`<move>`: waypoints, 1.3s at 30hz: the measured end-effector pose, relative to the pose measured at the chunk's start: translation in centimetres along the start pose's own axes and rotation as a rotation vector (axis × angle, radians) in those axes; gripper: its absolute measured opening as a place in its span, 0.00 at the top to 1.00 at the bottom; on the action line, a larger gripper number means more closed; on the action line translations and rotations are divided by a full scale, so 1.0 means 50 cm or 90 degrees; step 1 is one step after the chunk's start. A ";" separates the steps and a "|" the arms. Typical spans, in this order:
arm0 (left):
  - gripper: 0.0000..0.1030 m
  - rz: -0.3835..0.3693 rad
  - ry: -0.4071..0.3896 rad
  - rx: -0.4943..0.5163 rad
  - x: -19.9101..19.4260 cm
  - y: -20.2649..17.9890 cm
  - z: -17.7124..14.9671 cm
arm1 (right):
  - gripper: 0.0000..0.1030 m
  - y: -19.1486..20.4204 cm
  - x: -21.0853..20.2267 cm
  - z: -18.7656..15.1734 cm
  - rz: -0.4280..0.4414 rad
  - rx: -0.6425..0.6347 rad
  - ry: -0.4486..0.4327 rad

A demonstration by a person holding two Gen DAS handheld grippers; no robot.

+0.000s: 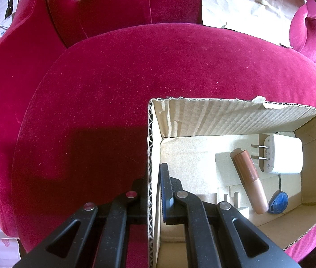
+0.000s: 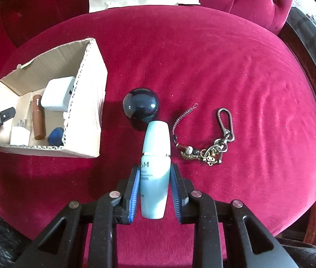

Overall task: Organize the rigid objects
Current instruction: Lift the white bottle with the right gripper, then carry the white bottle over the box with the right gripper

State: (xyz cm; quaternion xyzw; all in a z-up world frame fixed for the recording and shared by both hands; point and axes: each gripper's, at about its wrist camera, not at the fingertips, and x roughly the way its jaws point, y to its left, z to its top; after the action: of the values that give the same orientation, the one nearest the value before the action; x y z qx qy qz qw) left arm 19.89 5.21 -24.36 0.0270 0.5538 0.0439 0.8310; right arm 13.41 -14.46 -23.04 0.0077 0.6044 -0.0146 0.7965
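The box [image 2: 86, 120] holds two chargers [image 2: 57, 93], a brown tube [image 2: 38, 120] and what looks like a blue tag [image 2: 55, 136]. The left tool [image 1: 154, 192] pinches its wall; the right tool [image 2: 154, 192] pinches a bottle [image 2: 155, 167].

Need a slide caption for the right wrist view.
Right claw grips pale blue bottle on red cushion, beside dark ball and keychain.

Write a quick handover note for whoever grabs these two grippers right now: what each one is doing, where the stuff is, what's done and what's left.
Left gripper: shut on the wall of the cardboard box, steadying it.
Right gripper: shut on the pale blue bottle, which lies on the red seat cushion.
Done, in the box: large white charger, small white plug, brown tube, blue key fob.
Left on the cushion: the bottle, dark ball, keychain. Next, probably lift the bottle into the box.
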 end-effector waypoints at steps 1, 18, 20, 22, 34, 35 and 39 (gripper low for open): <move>0.95 0.000 0.000 0.000 0.000 -0.001 0.000 | 0.74 -0.002 -0.005 0.001 0.001 0.001 0.000; 0.95 0.000 0.000 0.001 -0.002 0.000 0.001 | 0.74 -0.065 -0.083 0.046 -0.003 0.034 -0.023; 0.95 -0.001 0.000 0.000 -0.003 0.000 0.001 | 0.74 -0.073 -0.095 0.053 -0.005 0.034 -0.026; 0.95 0.000 0.000 0.001 -0.002 0.000 0.001 | 0.74 -0.070 -0.107 0.058 -0.005 0.033 -0.031; 0.95 -0.001 0.000 0.000 -0.003 -0.001 0.001 | 0.74 -0.039 -0.170 0.084 -0.004 -0.001 -0.069; 0.95 -0.001 0.000 0.000 -0.003 -0.001 0.002 | 0.74 -0.035 -0.173 0.084 -0.003 -0.004 -0.071; 0.95 -0.001 0.000 0.000 -0.003 -0.001 0.001 | 0.74 -0.025 -0.185 0.092 0.005 -0.015 -0.079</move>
State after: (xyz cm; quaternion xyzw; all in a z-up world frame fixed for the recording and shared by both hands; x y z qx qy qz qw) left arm 19.89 5.17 -24.19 0.0270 0.5537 0.0433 0.8311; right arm 15.33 -15.70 -12.90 0.0001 0.5537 -0.0046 0.8327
